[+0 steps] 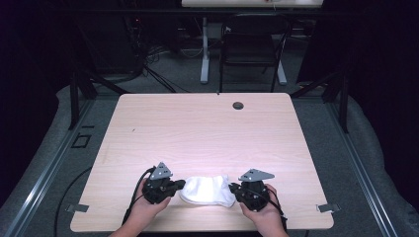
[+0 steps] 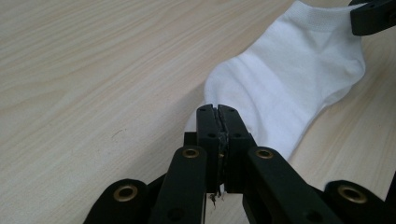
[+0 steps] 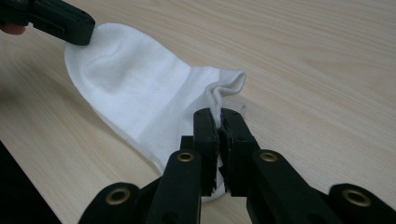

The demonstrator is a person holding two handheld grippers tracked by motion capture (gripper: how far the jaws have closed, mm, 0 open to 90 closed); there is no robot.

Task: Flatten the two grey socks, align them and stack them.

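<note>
Sock (image 1: 206,190) lay flat near your edge of the table (image 1: 207,123), pinched at both ends.

Your left gripper (image 2: 218,109) was clamped tight on the toe end and your right gripper (image 3: 219,114) was clamped on the bunched cuff, with the white fabric stretched between them. You risked losing the cuff, I judged: only a thin fold sat between the right jaws, so any harder pull apart could have slipped it free or dragged the sock crooked. You also had little room behind, since your hands worked close to the table's near edge, and a backward draw could have carried the fabric off it. You had wide bare tabletop ahead and to both sides, all the way to the cable hole (image 1: 238,105).
</note>
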